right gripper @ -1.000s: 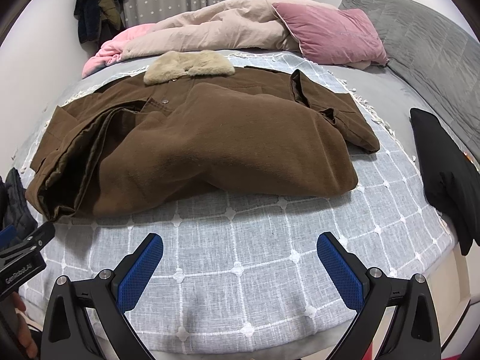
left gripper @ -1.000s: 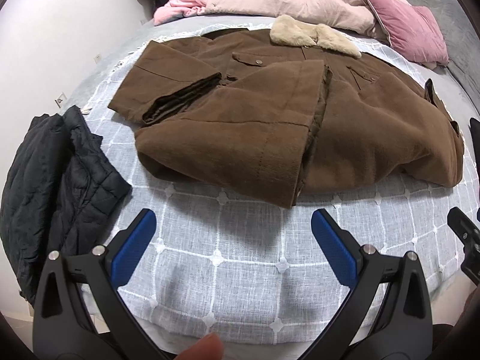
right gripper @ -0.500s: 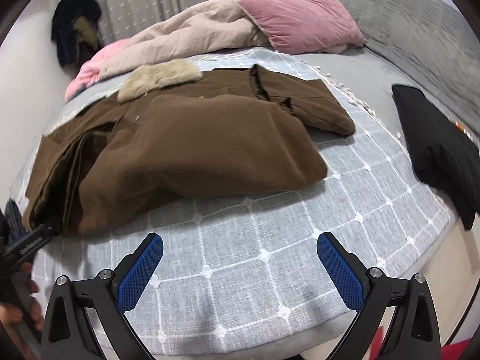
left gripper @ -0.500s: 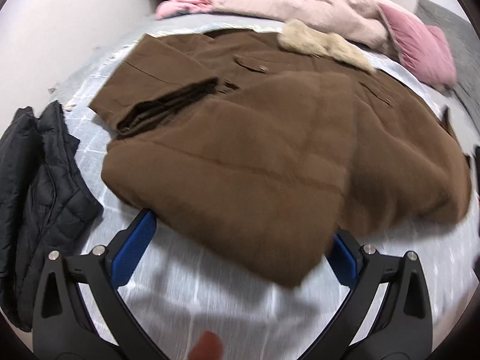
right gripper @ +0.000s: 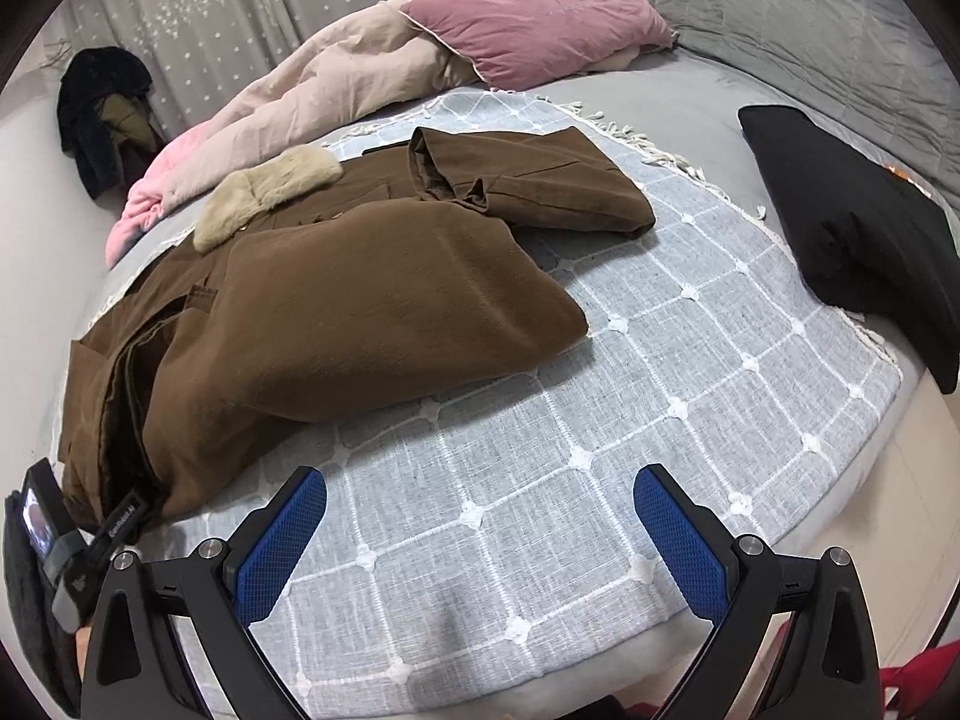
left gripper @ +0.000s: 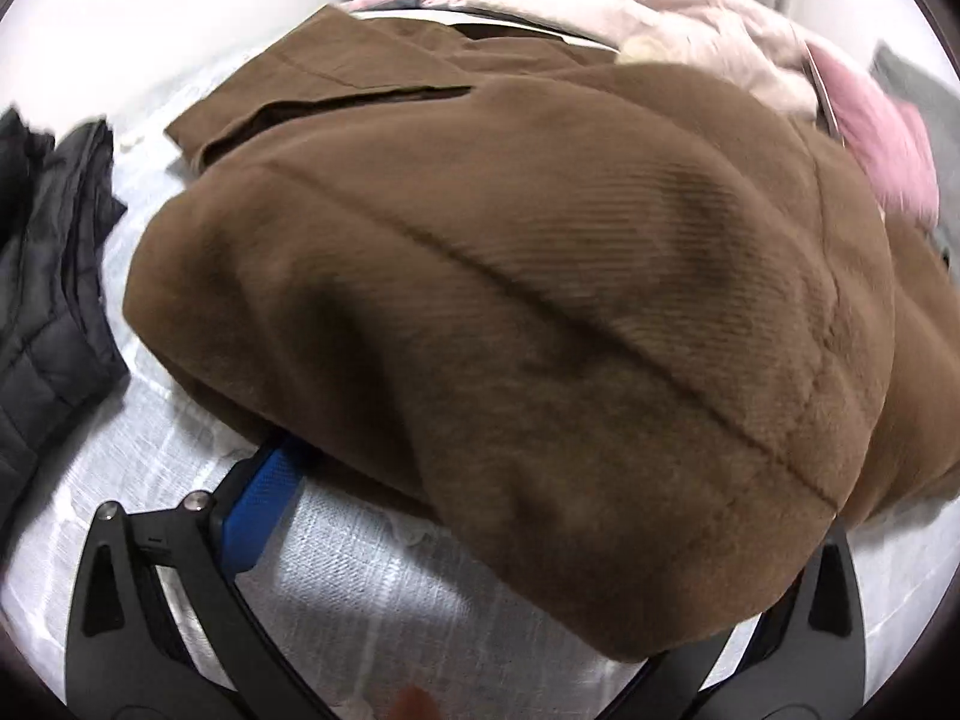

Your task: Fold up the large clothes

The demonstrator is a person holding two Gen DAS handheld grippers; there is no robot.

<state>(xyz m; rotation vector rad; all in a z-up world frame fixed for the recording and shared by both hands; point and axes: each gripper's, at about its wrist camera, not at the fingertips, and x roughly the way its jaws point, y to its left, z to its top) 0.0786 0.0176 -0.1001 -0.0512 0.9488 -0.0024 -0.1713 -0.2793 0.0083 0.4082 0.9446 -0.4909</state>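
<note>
Up close in the left wrist view, a black quilted jacket point(left gripper: 45, 300) fills the left edge of the frame, lying on the grey checked blanket point(left gripper: 372, 588). Just right of it, the left gripper point(left gripper: 510, 516) is spread wide, its fingers point(left gripper: 261, 507) pushed in at the near hem of the brown coat point(left gripper: 540, 312); the cloth bulges between and over the two sides, hiding the right finger's pad, and whether anything is pinched cannot be told. A pink pillow point(left gripper: 882, 144) shows at the upper right.

In the right wrist view, that same left gripper point(right gripper: 120, 525) appears at the lower left edge, against the coat's point(right gripper: 372, 300) folded corner. The coat lies across the left and centre of the frame with a pale fur collar point(right gripper: 267, 192) toward the upper left and one sleeve point(right gripper: 540, 180) folded across at upper centre. The right gripper point(right gripper: 480, 531) hangs wide apart and empty above bare blanket point(right gripper: 690, 360) at the bottom centre, apart from the coat. A black folded garment point(right gripper: 852, 228) sits at the right.
</note>
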